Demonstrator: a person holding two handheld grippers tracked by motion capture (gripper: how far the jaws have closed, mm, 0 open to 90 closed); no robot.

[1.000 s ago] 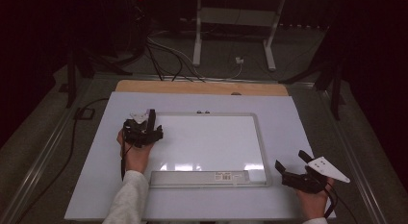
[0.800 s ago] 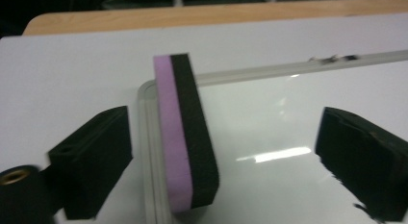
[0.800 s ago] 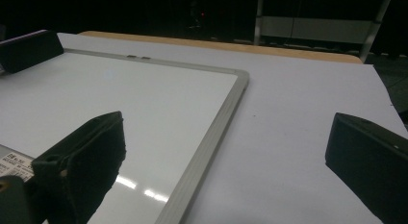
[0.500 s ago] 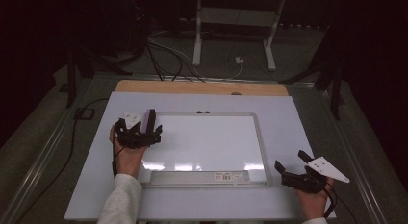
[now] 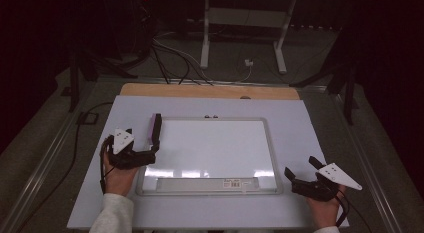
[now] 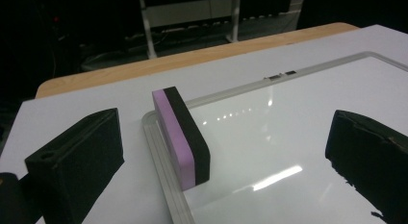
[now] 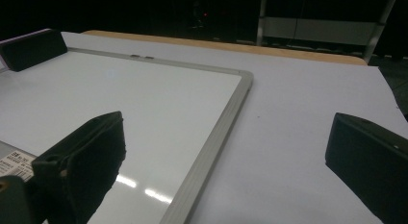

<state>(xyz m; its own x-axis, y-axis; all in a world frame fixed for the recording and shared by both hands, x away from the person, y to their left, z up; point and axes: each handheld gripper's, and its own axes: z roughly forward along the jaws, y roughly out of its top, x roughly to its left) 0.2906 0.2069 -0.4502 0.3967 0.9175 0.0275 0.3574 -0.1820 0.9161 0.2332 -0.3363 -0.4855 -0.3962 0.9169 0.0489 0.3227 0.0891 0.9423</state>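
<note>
A whiteboard (image 5: 215, 148) with a grey frame lies flat in the middle of the table. A purple and black eraser (image 5: 155, 130) stands on its long edge at the board's left frame. In the left gripper view the eraser (image 6: 185, 137) sits between and beyond the wide jaws, touching neither. My left gripper (image 5: 142, 145) is open just in front of the eraser. My right gripper (image 5: 301, 168) is open and empty near the board's front right corner, over the white table cover. The right gripper view shows the board (image 7: 144, 104) and the eraser (image 7: 31, 48) far off.
A white sheet (image 5: 310, 128) covers the table, with a wooden strip (image 5: 210, 90) at its far edge. The board's front tray carries a barcode label (image 5: 232, 183). Cables and stand legs (image 5: 205, 43) lie on the dark floor beyond.
My left gripper held the eraser at the board's upper left, then opened and drew back toward the person. The eraser stays standing on the board's left edge. The right gripper has not moved.
</note>
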